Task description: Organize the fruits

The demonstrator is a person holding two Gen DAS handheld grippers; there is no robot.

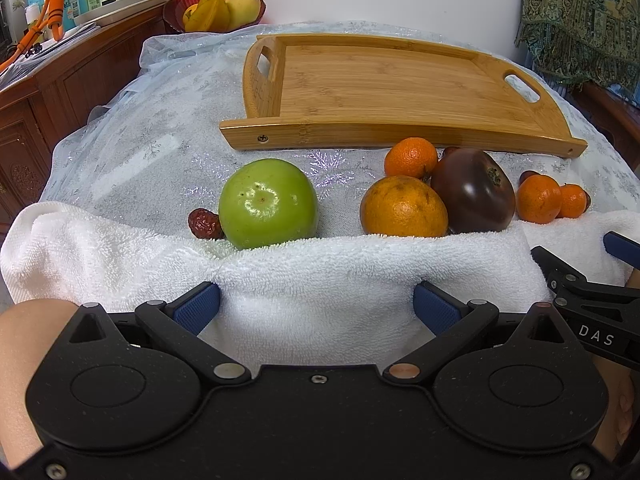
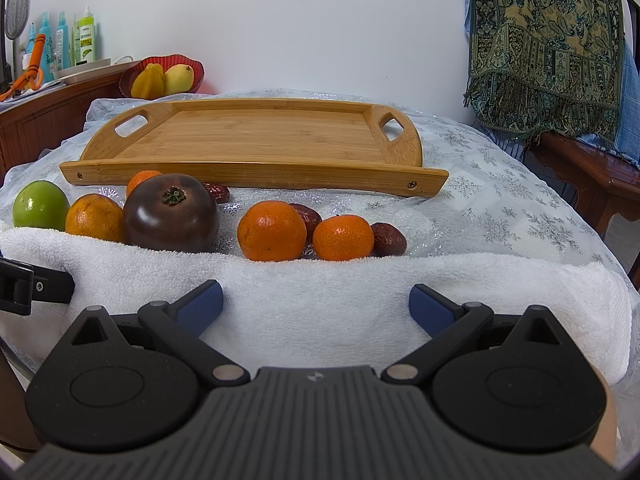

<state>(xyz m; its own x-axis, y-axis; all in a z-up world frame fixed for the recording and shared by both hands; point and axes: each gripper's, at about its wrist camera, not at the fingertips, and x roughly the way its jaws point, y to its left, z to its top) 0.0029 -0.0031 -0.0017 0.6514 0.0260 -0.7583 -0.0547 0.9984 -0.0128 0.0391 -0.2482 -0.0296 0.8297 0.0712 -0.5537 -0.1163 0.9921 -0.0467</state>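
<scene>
A row of fruit lies behind a folded white towel [image 1: 312, 276]: a green apple [image 1: 268, 204], a red date [image 1: 205, 224], a large orange [image 1: 404, 207], a dark purple tomato [image 1: 474, 196] and small tangerines [image 1: 538, 199]. An empty bamboo tray [image 1: 372, 92] lies behind them. In the right wrist view the tomato [image 2: 171, 213], two tangerines [image 2: 272, 231] and dates [image 2: 388, 239] lie ahead of the tray [image 2: 256, 144]. My left gripper [image 1: 316, 304] is open and empty over the towel. My right gripper [image 2: 316, 304] is open and empty over the towel [image 2: 320, 292].
A red bowl [image 1: 216, 4] with yellow fruit stands at the back left on a wooden cabinet [image 1: 60, 92] with bottles. A patterned cloth [image 2: 548, 48] hangs over a wooden bench [image 2: 592, 176] at the right. A lace cloth [image 2: 500, 200] covers the table.
</scene>
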